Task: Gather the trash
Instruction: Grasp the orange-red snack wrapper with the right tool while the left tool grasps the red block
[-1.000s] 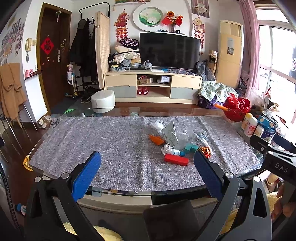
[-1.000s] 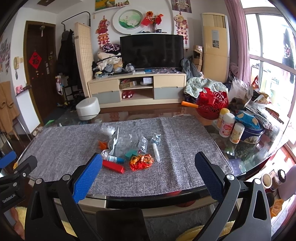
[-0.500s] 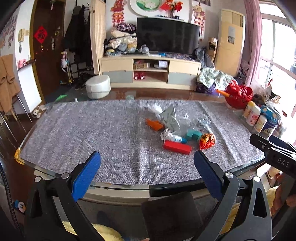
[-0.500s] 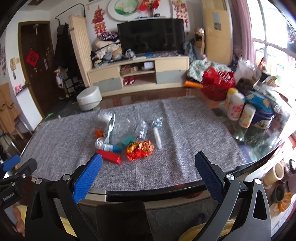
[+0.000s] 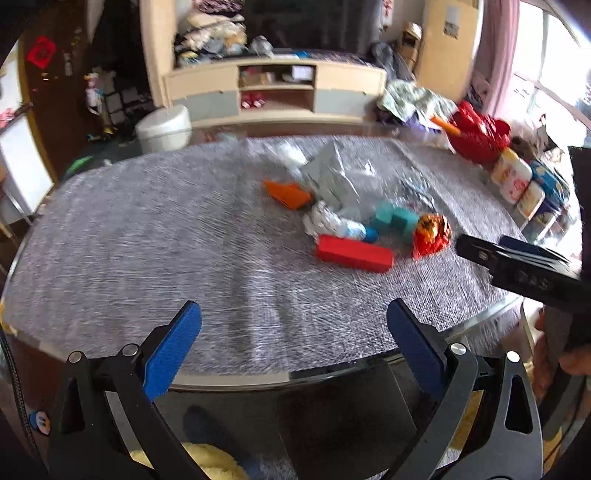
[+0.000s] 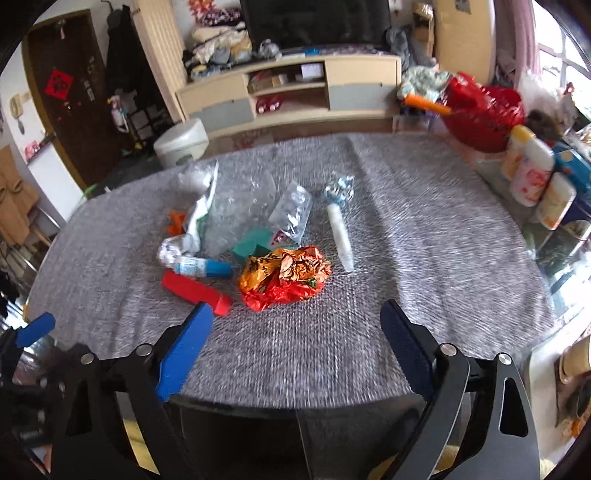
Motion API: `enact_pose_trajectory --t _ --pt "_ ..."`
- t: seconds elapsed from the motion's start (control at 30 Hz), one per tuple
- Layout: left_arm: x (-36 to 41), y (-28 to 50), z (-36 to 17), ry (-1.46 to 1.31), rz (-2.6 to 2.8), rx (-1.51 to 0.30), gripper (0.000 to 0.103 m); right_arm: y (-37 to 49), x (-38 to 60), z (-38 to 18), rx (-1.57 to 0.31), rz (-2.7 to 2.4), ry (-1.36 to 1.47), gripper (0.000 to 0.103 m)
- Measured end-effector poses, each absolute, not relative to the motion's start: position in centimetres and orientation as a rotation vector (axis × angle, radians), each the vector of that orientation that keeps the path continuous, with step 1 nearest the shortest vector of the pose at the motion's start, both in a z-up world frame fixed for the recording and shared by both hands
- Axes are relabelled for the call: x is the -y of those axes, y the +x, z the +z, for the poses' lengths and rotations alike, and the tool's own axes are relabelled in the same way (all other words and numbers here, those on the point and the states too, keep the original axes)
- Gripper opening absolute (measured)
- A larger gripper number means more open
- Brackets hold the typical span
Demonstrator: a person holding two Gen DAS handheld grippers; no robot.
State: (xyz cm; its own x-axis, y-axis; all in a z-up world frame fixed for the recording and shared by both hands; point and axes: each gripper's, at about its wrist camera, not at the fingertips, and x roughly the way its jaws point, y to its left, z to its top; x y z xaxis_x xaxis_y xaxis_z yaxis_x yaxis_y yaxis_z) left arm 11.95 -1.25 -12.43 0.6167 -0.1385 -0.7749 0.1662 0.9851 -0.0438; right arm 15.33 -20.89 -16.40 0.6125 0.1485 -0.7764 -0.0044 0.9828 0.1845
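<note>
Living room, daylit. A grey woven cloth (image 6: 424,229) is spread over a glass-edged table (image 5: 332,373). A long beige TV cabinet (image 6: 291,92) is set against the far wall, with a dark television (image 6: 314,22) above it. A brown door (image 6: 62,92) is seen at left, a bright window (image 5: 554,62) with a pink curtain (image 5: 498,48) at right. The floor is dark and glossy.
</note>
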Motion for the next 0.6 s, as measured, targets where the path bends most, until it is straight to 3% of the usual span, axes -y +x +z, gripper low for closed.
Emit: enact_pose_trajectory --t 0.37,0.6 --pt "5.0 17.6 -16.6 0.064 -0.303 -0.978 0.093 18.8 20.3 -18.6 -0.953 0.113 0.167 0.081" --pt "6.8 20.0 -18.1 0.089 -0.346 -0.994 0.090 20.0 21.1 -19.3 -0.968 0.110 0.181 0.073"
